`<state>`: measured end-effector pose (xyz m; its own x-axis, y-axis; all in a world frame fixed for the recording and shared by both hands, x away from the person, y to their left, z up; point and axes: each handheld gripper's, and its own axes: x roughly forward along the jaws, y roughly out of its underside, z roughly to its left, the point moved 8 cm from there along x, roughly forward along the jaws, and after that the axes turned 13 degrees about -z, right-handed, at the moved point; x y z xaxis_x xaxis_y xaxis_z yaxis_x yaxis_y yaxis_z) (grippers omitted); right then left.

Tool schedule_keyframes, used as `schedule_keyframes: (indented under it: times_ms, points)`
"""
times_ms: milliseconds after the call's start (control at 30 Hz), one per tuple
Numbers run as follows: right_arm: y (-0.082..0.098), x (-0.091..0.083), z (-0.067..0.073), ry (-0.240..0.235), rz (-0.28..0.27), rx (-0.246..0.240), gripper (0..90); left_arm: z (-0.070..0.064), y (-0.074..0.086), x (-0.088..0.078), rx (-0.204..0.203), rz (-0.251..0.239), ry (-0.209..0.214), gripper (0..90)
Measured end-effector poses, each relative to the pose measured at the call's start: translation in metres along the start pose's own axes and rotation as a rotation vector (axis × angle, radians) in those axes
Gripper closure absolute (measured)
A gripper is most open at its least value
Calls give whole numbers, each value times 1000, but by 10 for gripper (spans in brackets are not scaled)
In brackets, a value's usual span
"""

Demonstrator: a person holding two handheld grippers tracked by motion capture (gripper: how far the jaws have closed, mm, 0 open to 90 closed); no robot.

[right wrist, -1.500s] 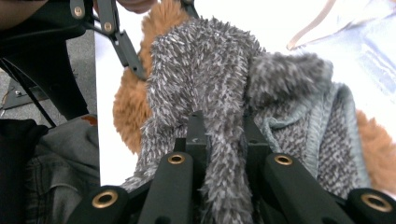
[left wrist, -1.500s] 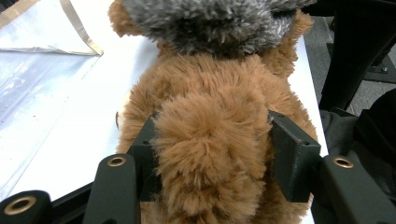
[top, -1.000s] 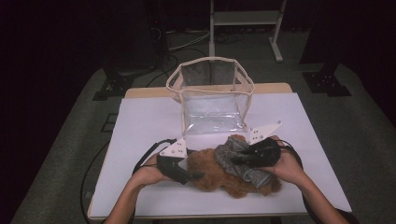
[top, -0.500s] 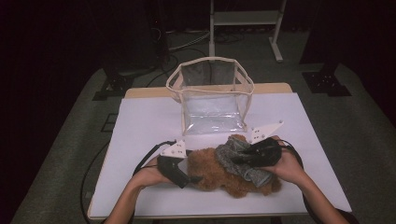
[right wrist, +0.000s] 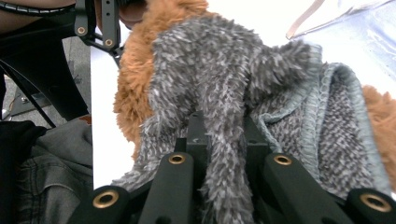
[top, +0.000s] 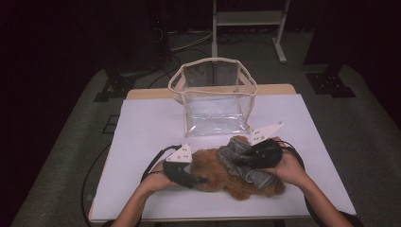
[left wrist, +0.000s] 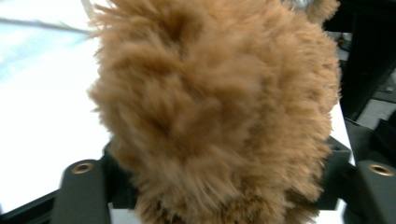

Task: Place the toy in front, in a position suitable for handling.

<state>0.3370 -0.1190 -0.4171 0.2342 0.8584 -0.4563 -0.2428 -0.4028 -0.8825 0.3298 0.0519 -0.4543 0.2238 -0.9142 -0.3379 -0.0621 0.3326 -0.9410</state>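
A brown plush toy [top: 213, 168] lies on the white table [top: 151, 123] near its front edge, with a grey fuzzy garment [top: 234, 153] over its right part. My left gripper [top: 201, 179] comes in from the left. Its jaws have just been closing, and the fur [left wrist: 215, 107] bulges between its fingers [left wrist: 81, 191] and hides the pads. From the right, my right gripper [top: 240, 163] is shut on a fold of the grey garment [right wrist: 210, 70], which runs down between its jaws [right wrist: 224, 140]. Brown fur [right wrist: 133, 74] shows behind that fold.
A clear plastic bag [top: 215, 101] with cream trim stands open just behind the toy, at the table's middle. Bare table lies left and right of the bag. The person's forearms enter from the bottom edge, and cables trail from both grippers.
The left gripper has edged slightly toward the plush toy. The right gripper and the grey garment have kept still.
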Motion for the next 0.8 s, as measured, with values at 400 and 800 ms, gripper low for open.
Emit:
schedule_keyframes:
  times_ms: [400, 800]
  points:
    - [-46, 4, 12, -49, -141, -1, 784, 6, -60, -41, 85, -104, -58, 369]
    - [-87, 13, 23, -123, -289, 23, 786, 11, -102, -76, 188, -37, -83, 379]
